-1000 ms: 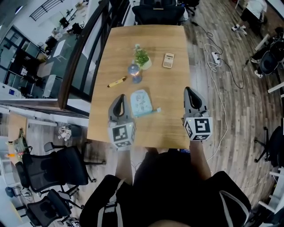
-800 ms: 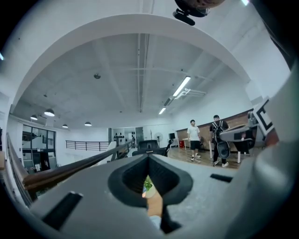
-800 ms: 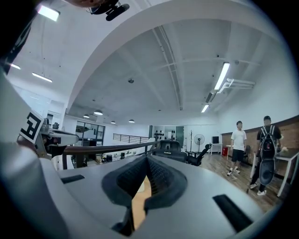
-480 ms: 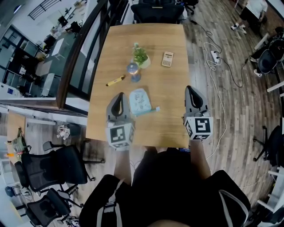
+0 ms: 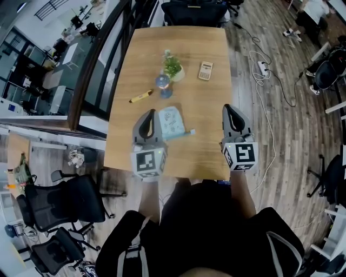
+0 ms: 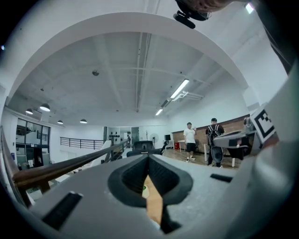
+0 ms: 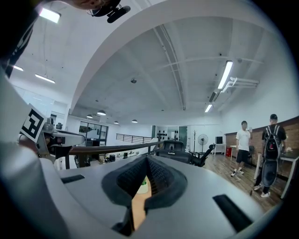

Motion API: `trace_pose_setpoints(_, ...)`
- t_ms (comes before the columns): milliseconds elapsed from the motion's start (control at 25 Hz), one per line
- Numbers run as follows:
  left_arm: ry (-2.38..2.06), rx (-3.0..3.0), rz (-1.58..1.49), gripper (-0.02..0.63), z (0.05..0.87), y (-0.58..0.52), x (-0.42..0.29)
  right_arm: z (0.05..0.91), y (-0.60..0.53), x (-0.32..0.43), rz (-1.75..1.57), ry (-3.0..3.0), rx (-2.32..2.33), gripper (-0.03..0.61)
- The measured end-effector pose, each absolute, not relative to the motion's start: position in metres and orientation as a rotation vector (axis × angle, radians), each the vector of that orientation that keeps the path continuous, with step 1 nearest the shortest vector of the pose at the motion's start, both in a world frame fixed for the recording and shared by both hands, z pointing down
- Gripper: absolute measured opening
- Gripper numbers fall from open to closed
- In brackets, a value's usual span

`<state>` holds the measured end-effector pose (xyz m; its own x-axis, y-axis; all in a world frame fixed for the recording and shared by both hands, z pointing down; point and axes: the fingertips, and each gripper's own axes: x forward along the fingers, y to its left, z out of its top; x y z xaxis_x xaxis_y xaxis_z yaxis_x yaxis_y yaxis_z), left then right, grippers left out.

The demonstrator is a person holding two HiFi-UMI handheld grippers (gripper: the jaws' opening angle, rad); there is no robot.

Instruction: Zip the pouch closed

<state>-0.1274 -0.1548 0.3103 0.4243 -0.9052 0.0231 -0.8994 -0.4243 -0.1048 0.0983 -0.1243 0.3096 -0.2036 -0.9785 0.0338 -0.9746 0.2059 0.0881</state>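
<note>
1. The pouch is lying flat on the table, in the near half and a little left of centre. It is showing pale blue, and the head view is too small to tell whether its zip is done up.
2. The left gripper is hovering just beside the pouch at its 9 o'clock. I cannot tell whether they are touching.
3. In its own view, the left gripper is pressing its jaws together at the tips and clamping nothing. Only a sliver of tabletop is showing through the gap lower down.
4. The right gripper is sitting out at the pouch's 3 o'clock, well apart from it, over the table's right side.
5. In its own view, the right gripper is also clenching tip to tip on nothing at all.
6. Up at the pouch's 12 o'clock a bottle is standing, with a small plant just beyond it.
7. A calculator is lying at about 1 o'clock and a yellow marker at 10 o'clock. Both are lying apart from the pouch.
8. A chair is standing at the table's far end.
</note>
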Motion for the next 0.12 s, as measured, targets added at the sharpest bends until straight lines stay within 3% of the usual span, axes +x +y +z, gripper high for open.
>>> trace_pose_setpoints(120,1.640,-2.606,-0.096,0.000,0.3061,-0.1561,-0.1265,0.3084,-0.1256,0.0980,-0.084,-2.367,1.926,0.012)
